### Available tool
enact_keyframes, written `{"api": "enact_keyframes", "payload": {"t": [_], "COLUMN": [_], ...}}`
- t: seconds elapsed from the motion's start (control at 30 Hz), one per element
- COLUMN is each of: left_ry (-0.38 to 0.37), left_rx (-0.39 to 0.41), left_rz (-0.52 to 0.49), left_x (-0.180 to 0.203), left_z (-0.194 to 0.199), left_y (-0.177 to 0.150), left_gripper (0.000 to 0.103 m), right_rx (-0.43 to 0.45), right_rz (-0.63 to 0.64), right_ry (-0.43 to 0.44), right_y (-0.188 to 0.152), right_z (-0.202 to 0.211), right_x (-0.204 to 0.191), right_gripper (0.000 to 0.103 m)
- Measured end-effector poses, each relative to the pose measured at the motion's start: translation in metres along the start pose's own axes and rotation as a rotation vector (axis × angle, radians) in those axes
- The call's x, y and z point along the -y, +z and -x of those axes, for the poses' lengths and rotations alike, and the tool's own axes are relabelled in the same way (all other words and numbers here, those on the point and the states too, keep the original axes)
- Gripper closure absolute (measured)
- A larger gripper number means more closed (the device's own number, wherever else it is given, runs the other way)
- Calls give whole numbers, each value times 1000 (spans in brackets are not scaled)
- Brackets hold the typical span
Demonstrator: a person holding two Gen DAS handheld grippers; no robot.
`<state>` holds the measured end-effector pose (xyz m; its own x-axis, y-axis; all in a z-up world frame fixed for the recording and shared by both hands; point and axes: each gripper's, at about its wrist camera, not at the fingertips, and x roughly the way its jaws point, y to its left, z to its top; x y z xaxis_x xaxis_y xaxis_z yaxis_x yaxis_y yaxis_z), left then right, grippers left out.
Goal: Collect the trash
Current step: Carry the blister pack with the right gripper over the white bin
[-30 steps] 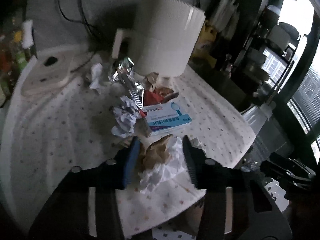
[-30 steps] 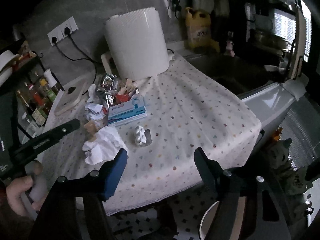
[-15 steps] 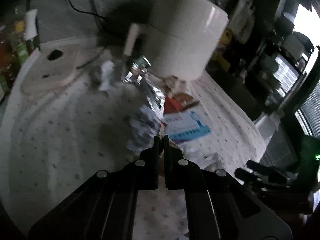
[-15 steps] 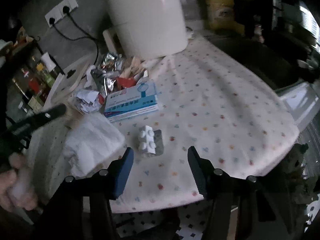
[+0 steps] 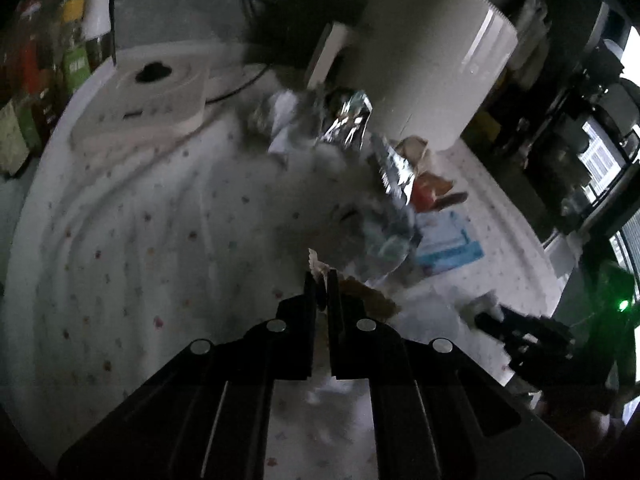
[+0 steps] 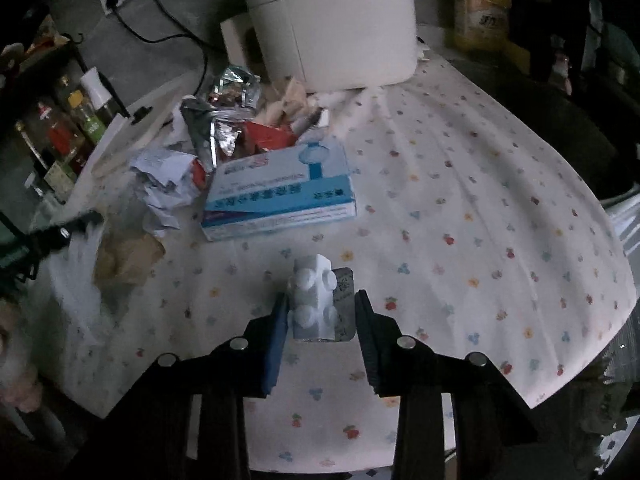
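blister pack (image 6: 316,300) | between right gripper (image 6: 322,312) jaws, closing

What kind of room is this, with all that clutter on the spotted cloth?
Most likely a home kitchen. A white countertop appliance, perhaps an air fryer, stands at the back, a rack of sauce bottles sits at one side, and a yellow jug, possibly cooking oil or detergent, stands behind the cloth-covered table.
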<state>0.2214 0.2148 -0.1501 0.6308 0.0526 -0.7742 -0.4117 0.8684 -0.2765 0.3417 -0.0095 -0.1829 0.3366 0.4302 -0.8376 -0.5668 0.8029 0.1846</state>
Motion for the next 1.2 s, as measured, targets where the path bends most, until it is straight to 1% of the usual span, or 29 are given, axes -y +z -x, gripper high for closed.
{"api": "enact_keyframes", "payload": {"t": [0.13,0.2,0.23,0.27,0.3,0.37,0.43,0.47,0.53,0.63,0.73,0.87,0.97,1.2], "left_ry": [-53,-58,-68,-94,-100,-91,-125,-126,-107,-102,-82,-85,-84,-144], "left_rx": [-14,-35,-44,-58,-61,-23,41,65,102,142,186,220,241,253], "left_rz": [25,19,23,29,27,24,37,34,26,32,7,-12,-46,-109], "left_x": [-5,-4,-4,-4,-3,-2,-2,-2,-2,-3,5,14,25,54], "left_z": [-6,-13,-15,-18,-18,-9,8,15,26,40,55,69,82,105], "left_y": [-8,-11,-13,-13,-14,-14,-9,-7,-2,7,14,19,20,10], "left_gripper": [98,98,98,98,98,98,98,99,99,99,99,99,99,99], "right_rx": [17,20,19,18,18,23,33,41,53,78,101,140,167,225], "right_rz": [-24,-20,-19,-19,-19,-24,-30,-31,-32,-31,-35,-38,-52,-116], "right_ry": [3,-8,-12,-15,-19,-21,-15,-12,-5,1,7,5,-5,-49], "right_y": [-1,-3,-5,-6,-7,-9,-10,-11,-10,-7,-5,-6,-13,-42], "right_z": [9,14,16,17,19,24,29,32,35,44,54,72,89,133], "right_x": [5,6,7,8,8,11,13,14,13,12,12,11,13,25], "right_gripper": [70,70,70,70,70,70,70,70,70,70,70,70,70,70]}}
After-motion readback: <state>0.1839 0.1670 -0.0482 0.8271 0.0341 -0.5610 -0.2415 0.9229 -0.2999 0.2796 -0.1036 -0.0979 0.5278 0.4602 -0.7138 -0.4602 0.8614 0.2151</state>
